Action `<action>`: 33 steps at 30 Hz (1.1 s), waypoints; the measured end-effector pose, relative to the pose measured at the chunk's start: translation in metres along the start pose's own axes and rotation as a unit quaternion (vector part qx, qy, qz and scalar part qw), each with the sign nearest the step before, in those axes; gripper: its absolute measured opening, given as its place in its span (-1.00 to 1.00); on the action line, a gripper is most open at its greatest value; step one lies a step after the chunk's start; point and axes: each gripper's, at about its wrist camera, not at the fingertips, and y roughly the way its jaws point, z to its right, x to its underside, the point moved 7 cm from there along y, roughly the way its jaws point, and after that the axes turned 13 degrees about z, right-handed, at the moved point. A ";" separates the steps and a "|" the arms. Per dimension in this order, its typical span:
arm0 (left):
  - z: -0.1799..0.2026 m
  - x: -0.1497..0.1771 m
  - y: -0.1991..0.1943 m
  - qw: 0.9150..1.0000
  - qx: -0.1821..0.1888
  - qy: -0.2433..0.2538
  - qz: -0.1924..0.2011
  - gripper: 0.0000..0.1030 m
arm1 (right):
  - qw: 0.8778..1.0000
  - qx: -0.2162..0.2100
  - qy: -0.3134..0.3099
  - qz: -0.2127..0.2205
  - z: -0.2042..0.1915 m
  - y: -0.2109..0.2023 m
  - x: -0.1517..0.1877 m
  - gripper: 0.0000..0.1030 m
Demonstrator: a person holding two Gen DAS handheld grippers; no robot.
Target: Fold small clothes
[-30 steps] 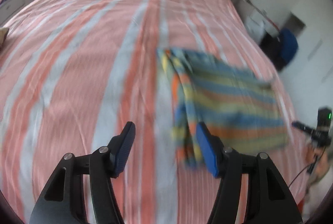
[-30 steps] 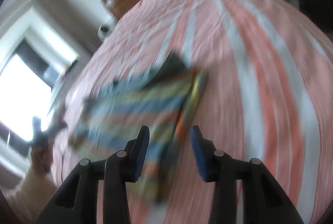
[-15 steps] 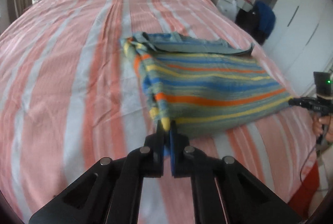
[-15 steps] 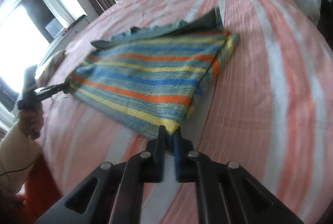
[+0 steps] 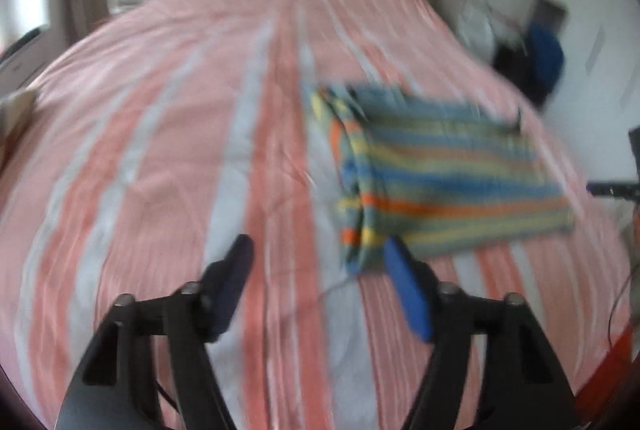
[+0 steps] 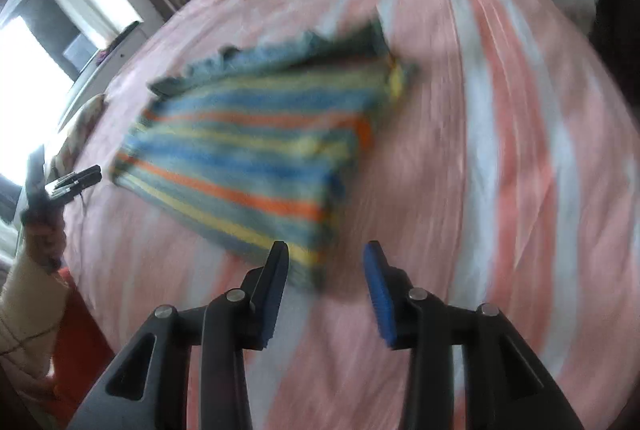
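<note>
While the pink-and-white striped bed [image 5: 168, 150] fills both views, a folded striped garment [image 5: 440, 178] lies flat on it. Both grippers are opening with nothing between their pads: the left gripper [image 5: 318, 254] is just beside the garment's near corner, and the right gripper [image 6: 325, 258] seems, through blur, just short of another corner.
</note>
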 end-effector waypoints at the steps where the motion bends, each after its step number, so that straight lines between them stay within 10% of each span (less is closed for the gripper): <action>1: -0.005 0.002 -0.001 1.000 -0.009 -0.017 0.016 0.43 | 1.000 -0.019 0.005 0.002 -0.011 0.004 -0.012 -0.19; 8: -0.035 0.052 0.017 0.996 -0.058 -0.063 0.039 0.43 | 0.982 -0.074 0.145 -0.098 -0.037 0.168 -0.071 0.03; 14: -0.039 0.049 0.015 0.996 -0.033 -0.074 0.045 0.61 | 0.970 -0.077 0.207 0.104 -0.012 0.192 -0.169 0.01; 16: -0.037 0.049 0.013 0.996 -0.033 -0.069 0.044 0.66 | 0.970 -0.100 0.188 0.113 -0.033 0.180 -0.178 0.01; 23: -0.029 0.051 0.017 0.997 -0.045 -0.043 0.033 0.76 | 0.980 -0.193 0.028 -0.042 -0.171 0.209 -0.113 0.02; 28: -0.029 0.052 0.017 0.997 -0.048 -0.042 0.035 0.76 | 0.981 -0.188 0.001 -0.051 -0.226 0.249 -0.089 0.02; 33: -0.027 0.052 0.017 0.998 -0.048 -0.039 0.032 0.79 | 0.977 -0.208 -0.042 -0.026 -0.246 0.205 -0.065 0.02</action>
